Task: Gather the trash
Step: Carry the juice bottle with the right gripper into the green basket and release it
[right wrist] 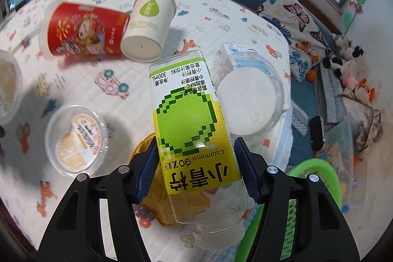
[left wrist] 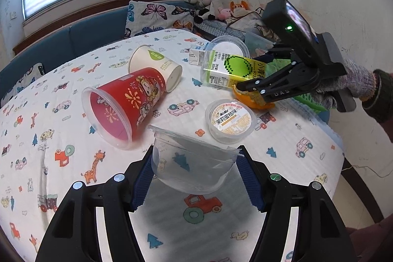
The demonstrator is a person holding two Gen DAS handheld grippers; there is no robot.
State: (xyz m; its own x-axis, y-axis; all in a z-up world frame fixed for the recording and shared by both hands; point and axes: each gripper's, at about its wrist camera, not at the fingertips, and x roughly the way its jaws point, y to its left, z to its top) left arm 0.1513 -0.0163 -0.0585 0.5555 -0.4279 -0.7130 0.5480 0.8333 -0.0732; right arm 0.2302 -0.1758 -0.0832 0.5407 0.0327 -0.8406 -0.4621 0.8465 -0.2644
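Observation:
My left gripper [left wrist: 195,170] is shut on a clear plastic tub [left wrist: 191,163], held above the table. My right gripper [right wrist: 195,168] is shut on an empty clear juice bottle with a green and yellow label [right wrist: 189,129], lifted over an orange peel [right wrist: 157,200]; it also shows in the left wrist view [left wrist: 231,71]. On the table lie a red cup [left wrist: 122,102], a white paper cup [left wrist: 157,65], a lidded pudding cup [left wrist: 229,120], a round clear lid [right wrist: 248,104] and a small milk carton [left wrist: 196,55].
The table [left wrist: 73,188] has a white cartoon-print cloth. A green basket [right wrist: 316,178] sits past the table's right edge. A blue sofa with butterfly cushions [left wrist: 157,16] and plush toys [left wrist: 211,4] stands behind.

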